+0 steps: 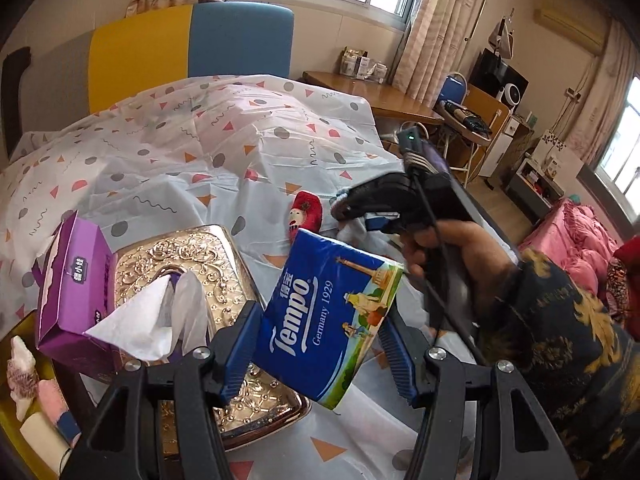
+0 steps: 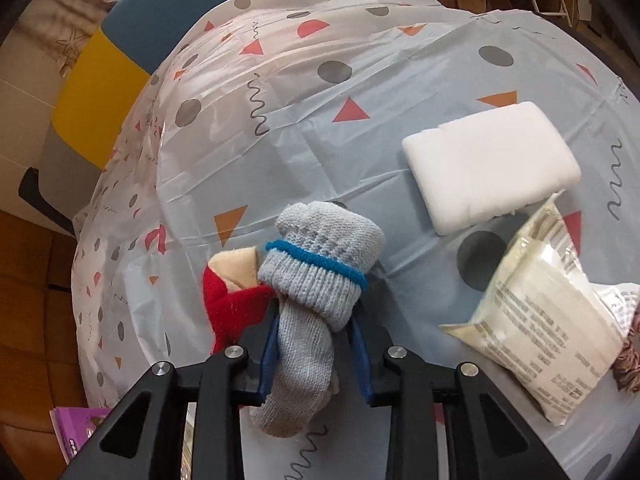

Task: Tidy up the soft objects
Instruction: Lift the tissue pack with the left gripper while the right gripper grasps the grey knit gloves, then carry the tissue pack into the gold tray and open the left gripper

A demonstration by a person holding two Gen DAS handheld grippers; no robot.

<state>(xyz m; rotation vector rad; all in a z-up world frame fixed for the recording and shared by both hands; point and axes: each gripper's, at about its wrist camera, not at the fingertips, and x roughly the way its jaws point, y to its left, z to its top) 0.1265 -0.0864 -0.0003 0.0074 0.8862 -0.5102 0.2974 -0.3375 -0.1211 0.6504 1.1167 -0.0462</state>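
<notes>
One ribbed knitted sock (image 2: 316, 292) beside a smooth white block (image 2: 490, 166).

Far half of tablecloth (image 1: 192, 148) bare, free to pass. Near left blocked: purple tissue box (image 1: 74, 280) & gold tissue holder (image 1: 192, 264) w/ tissue sticking up. Right side: white pad (image 2: 490, 166) & cream packet (image 2: 548, 328) in way; bare lane left of them.

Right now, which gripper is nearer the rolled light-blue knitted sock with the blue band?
Right. The right gripper has its pads closed on the sock. The left gripper is off to the side, clamping a blue Tempo tissue pack near the gold tissue box.
</notes>
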